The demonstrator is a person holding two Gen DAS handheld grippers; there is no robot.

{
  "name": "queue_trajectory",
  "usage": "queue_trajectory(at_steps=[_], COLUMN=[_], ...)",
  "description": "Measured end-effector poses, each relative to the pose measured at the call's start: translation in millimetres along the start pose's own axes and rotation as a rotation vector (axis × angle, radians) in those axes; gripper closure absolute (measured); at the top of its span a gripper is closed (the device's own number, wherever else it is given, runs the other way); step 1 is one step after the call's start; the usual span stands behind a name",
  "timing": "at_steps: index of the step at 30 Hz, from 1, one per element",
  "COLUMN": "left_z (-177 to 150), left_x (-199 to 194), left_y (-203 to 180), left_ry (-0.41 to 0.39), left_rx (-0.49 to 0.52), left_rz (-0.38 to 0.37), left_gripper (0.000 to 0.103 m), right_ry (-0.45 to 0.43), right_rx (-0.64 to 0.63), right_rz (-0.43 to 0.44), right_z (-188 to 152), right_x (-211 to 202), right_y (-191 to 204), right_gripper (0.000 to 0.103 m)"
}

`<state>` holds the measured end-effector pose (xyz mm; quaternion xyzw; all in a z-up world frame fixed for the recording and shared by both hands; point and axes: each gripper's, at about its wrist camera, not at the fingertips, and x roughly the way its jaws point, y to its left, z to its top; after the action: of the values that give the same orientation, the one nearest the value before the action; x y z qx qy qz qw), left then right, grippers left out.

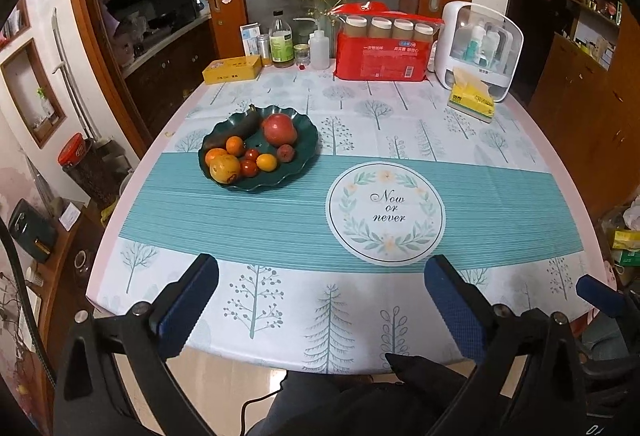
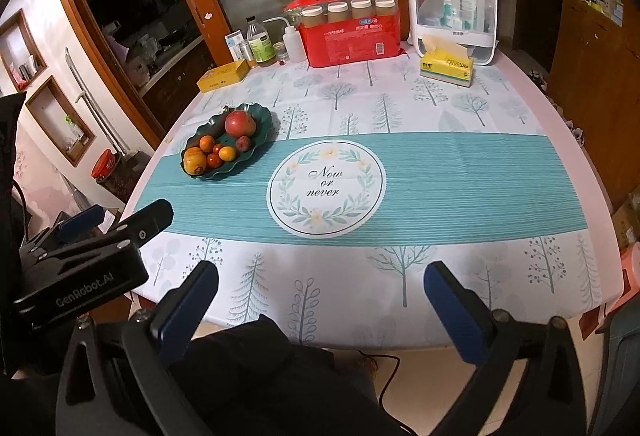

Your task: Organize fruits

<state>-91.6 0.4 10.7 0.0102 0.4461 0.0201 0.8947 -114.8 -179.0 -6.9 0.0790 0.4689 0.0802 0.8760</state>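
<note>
Nearest the cameras, both claws hang over the front edge of the desk point(image 1: 304, 340). Left claw point(image 1: 320, 300): fingers spread wide, nothing between them. Right claw point(image 2: 320, 306): same, spread wide and empty. In the right wrist view the left claw point(image 2: 116, 215) shows off to the left, just outside the desk's front left corner. A person's dark-clothed lap sits under both.

Step in hand, as judged: the very start or the very end. All the fruit lies in the green dish point(image 1: 304, 151), none loose on the cloth, no claw on anything.

Middle ground: bare tablecloth, a printed round emblem point(image 1: 386, 211) right of centre. Open room here for reaching across.

Further, left of centre: the dish holds a red apple point(image 1: 279, 129), several oranges point(image 1: 225, 167), small red fruits point(image 1: 249, 167) and a dark long one point(image 1: 240, 129) at its back rim. The dish sits near the left desk edge.

Next move, if picking: left claw is closer; it needs a forward reach and a narrow, gentle grip, since the fruit is round and packed touching.

Far edge: yellow tin point(image 1: 232, 69), bottles point(image 1: 282, 41), red pack point(image 1: 382, 55), white case point(image 1: 480, 47), tissue pack point(image 1: 472, 97), well clear of the dish.
</note>
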Motion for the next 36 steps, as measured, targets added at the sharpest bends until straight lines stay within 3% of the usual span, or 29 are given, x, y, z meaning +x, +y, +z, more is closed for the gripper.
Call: queue_trajectory(at_steps=[36], left_z=[3.4], left_x=[10.8], left_y=[-6.9], left_ry=[0.01], left_rx=[0.003], left_rz=[-0.004], left_gripper=[0.001], right_ry=[0.027], right_rx=[-0.005], right_rz=[-0.001], right_z=[4.1], right_x=[7.5], right_y=[-1.5], right_gripper=[0.0])
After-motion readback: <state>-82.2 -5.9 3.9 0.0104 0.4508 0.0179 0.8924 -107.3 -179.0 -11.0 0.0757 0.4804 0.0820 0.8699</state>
